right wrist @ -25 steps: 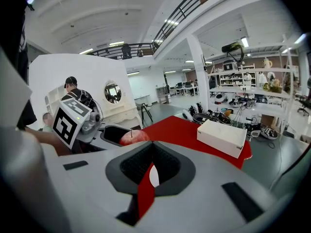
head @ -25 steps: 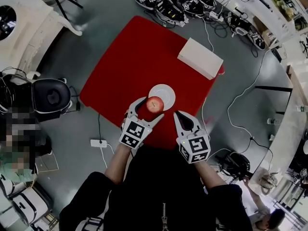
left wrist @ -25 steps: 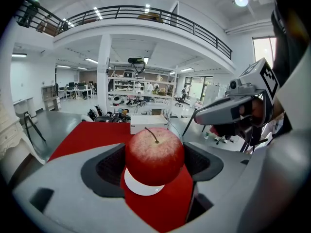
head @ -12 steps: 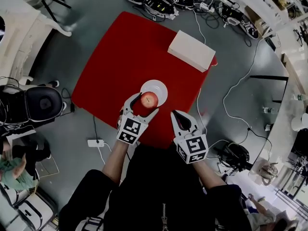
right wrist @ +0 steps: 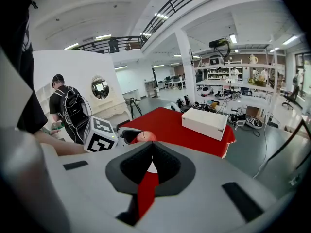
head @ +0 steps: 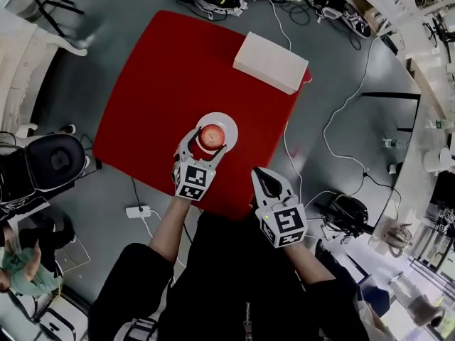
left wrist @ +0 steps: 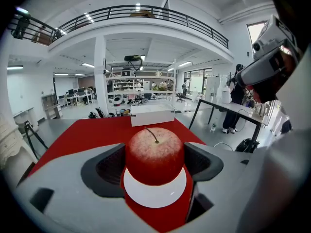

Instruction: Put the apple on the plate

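- Left gripper, jaws clamped on the apple from both sides; stem up.
- Change vs 1 s ago: the apple sat over the near rim of the white plate; now it's centred over it.
- Plate is on the red table, by the edge nearest the person; white box at the far-right corner.
- Can't tell if the apple touches the plate yet.
- Right gripper idle off the near edge, jaws together, nothing btwn them.
- Likely next: lower, then release.
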Tool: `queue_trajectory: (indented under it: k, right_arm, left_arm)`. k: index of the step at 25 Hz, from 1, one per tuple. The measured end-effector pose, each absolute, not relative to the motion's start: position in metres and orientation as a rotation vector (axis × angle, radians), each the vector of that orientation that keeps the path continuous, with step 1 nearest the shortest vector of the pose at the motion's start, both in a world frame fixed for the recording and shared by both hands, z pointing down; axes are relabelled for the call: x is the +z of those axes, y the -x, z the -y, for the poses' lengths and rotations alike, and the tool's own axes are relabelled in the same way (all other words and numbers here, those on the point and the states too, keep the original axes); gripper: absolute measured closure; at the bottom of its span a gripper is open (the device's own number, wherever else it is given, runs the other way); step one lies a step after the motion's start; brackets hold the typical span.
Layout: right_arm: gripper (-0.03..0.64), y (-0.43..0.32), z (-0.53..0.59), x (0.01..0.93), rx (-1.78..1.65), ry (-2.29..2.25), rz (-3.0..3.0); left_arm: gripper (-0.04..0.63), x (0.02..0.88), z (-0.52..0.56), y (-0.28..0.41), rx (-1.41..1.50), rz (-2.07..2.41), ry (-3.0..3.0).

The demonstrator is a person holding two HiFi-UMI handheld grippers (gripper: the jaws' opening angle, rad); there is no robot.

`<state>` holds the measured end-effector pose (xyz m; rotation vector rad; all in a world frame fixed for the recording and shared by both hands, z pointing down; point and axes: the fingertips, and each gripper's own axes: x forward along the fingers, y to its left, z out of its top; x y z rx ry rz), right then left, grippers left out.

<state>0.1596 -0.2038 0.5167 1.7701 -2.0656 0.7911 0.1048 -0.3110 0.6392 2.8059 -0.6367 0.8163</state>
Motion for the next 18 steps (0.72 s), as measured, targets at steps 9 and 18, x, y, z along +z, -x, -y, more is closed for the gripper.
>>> queue_trajectory:
  k: [9, 18]
  right_arm:
    - [0.606, -0.168, 0.195, 0.524, 0.827, -1.824, 1.991]
    - [0.606, -0.175, 0.183, 0.532, 0.861, -1.863, 1.940]
  left_arm:
    - [0.232, 0.695, 0.327, -0.119, 0.860, 0.631, -2.775]
    - [0.232, 0.720, 0.325, -0.118, 0.858, 0.637, -2.806]
